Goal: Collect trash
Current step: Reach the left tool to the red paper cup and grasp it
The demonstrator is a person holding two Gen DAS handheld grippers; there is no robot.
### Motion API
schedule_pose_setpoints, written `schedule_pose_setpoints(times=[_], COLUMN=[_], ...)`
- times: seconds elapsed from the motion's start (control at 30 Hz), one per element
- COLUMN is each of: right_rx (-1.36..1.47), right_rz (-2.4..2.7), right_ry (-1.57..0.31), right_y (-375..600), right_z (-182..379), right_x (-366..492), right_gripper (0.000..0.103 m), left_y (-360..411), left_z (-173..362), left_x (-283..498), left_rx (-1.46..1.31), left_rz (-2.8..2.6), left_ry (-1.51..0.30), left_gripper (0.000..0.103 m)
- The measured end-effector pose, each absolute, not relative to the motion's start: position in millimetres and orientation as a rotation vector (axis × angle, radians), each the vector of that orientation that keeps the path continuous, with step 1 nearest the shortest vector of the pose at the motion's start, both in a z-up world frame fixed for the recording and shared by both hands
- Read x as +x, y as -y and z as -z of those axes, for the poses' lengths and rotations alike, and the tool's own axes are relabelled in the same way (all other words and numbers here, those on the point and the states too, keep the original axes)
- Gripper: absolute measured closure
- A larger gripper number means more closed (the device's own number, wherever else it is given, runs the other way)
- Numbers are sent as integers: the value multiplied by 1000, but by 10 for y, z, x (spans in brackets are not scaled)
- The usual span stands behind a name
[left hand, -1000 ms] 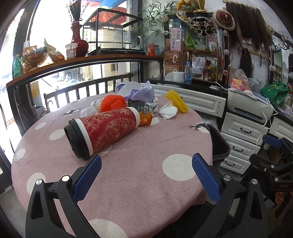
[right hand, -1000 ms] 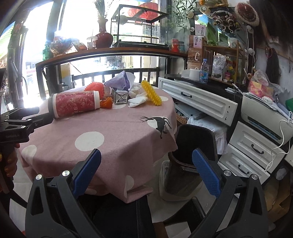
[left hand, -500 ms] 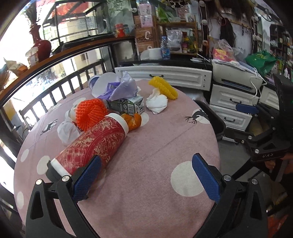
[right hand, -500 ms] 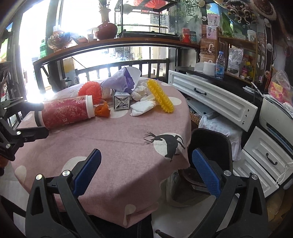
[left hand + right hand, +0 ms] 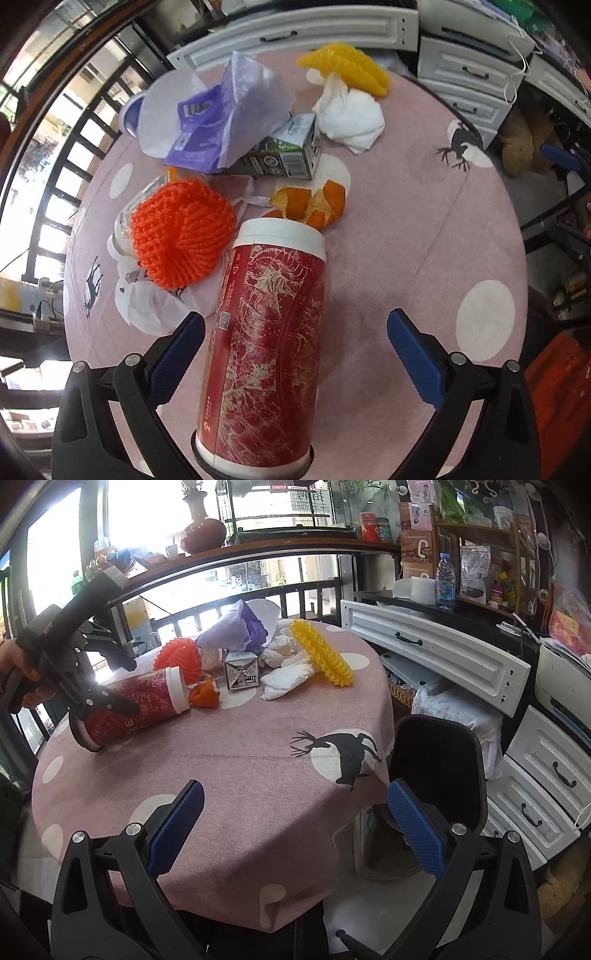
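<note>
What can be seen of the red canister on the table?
The red canister is a tall tube printed with pale gold line art, with a white band at the far end and a black lid at the near end. It lies on its side on the pink tablecloth, between the open left gripper's fingers, beside orange peel.

— The tablecloth point(image 5: 424, 236)?
— Dusty pink, white polka dots, black deer prints. The canister point(image 5: 266, 347) at six o'clock is red with pale gold line drawings, white at its far rim.
— And at nine o'clock?
— A bright orange foam net point(image 5: 181, 232); a yellow net point(image 5: 351, 66) at twelve, beside a white tissue point(image 5: 351, 118).
— The gripper pads point(image 5: 177, 354)?
— Blue, on black arms.
</note>
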State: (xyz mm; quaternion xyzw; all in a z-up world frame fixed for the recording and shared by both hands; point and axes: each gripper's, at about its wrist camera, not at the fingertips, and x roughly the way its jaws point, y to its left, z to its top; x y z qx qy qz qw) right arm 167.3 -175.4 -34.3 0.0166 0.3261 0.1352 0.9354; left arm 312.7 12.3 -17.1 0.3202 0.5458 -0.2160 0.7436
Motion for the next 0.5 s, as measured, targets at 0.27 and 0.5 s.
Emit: schedule_pose_setpoints(times=[0.27,0.5], right_rx=[61,74], right_rz=[-252,-246], right_ry=[-685,-678], right_y=[1851,1876], right_z=[413,395], right_x=[1680,1681], right_gripper=[5,5], left_y=[-135,-76], left_z=[407,609], left_x=[3391,3458], left_rx=[762,837], left_rz=[465,446], left_ry=[-1354,-1410], left_gripper=[13,21])
